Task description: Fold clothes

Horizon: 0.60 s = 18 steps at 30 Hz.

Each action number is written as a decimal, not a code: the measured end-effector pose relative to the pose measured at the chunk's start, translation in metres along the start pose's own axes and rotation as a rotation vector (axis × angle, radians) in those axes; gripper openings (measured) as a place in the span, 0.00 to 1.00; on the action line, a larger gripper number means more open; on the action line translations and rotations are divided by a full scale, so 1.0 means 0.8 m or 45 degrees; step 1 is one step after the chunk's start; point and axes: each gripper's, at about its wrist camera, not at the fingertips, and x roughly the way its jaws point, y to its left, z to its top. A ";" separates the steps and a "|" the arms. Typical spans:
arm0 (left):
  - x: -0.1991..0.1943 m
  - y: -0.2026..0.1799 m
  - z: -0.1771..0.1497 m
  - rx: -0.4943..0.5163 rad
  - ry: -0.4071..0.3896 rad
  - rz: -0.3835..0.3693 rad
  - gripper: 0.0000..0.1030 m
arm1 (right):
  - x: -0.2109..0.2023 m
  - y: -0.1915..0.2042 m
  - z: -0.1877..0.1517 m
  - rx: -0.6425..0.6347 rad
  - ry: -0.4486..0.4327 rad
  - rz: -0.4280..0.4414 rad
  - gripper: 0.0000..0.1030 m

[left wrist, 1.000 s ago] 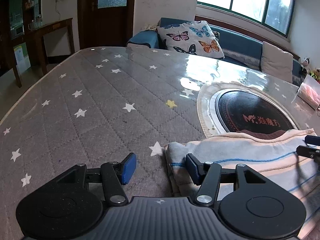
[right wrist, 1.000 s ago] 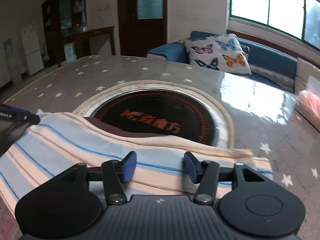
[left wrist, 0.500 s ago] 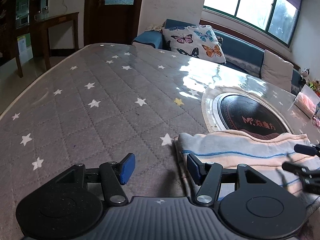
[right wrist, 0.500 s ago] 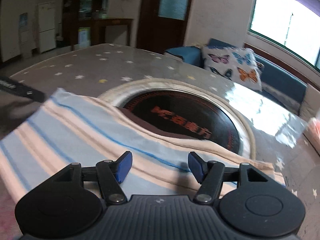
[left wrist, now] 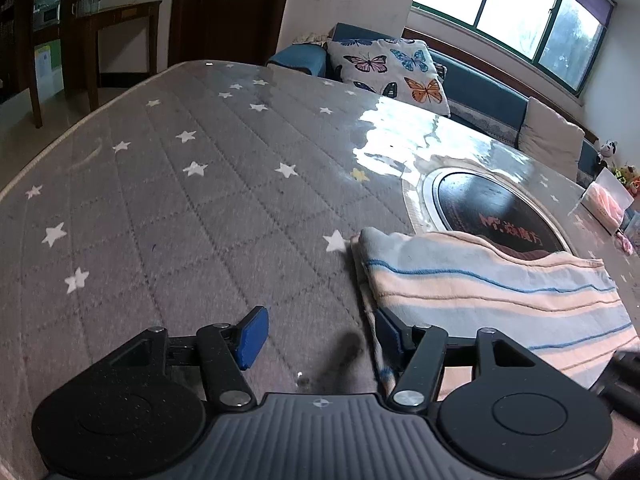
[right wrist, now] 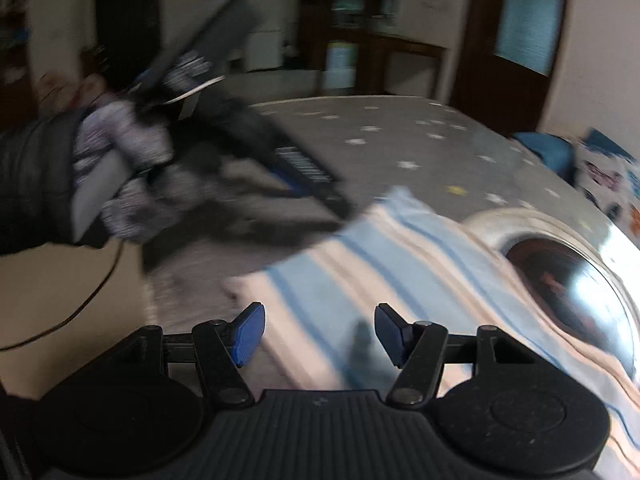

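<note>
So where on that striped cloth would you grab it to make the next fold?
Probably the near-left corner of the striped cloth, coming from the bare tablecloth side with the left gripper. The layered edge there lies loose and raised, right by the opening jaws, which hold nothing.

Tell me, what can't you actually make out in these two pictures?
Left wrist view: the striped cloth's near edge sits behind the left gripper's body; its right end runs off frame.
Same view: a dark shape at lower right is too blurred to name.
Right wrist view: motion blur smears the gloved hand and the round black plate's lettering.
</note>
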 end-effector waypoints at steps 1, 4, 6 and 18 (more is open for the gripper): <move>-0.002 0.001 -0.001 -0.002 -0.002 -0.005 0.63 | 0.000 0.000 0.000 0.000 0.000 0.000 0.58; -0.007 0.003 -0.005 -0.020 0.004 -0.027 0.65 | 0.010 0.025 0.006 -0.089 0.009 0.016 0.49; -0.010 0.005 -0.007 -0.039 0.013 -0.048 0.65 | 0.016 0.034 0.009 -0.133 0.014 0.008 0.40; -0.010 -0.001 -0.008 -0.266 0.121 -0.229 0.68 | -0.007 0.010 0.024 0.046 -0.061 0.065 0.02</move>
